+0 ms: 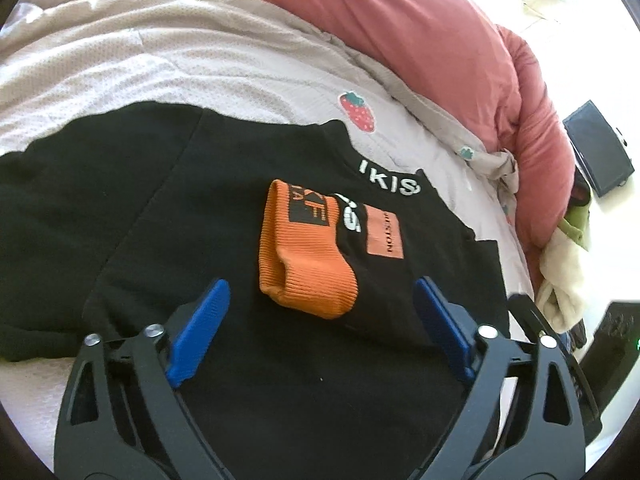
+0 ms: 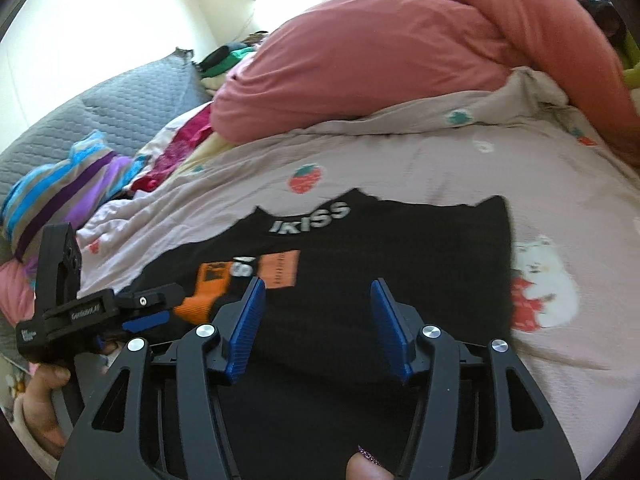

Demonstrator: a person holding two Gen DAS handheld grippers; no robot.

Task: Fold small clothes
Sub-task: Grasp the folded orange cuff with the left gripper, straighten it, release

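A black garment with white "IKISS" lettering lies spread flat on the bed. Its orange ribbed cuff lies folded over the middle, beside an orange patch. My left gripper is open and empty, low over the garment, with the cuff just ahead between its blue fingers. In the right wrist view the garment fills the middle. My right gripper is open and empty above the black cloth. The left gripper shows at the left there, next to the orange cuff.
The bed has a pale pink strawberry-print cover. A big salmon duvet is bunched along the far side. Coloured clothes and a grey quilted pillow lie at the left. A dark tablet-like thing lies on the floor beyond the bed.
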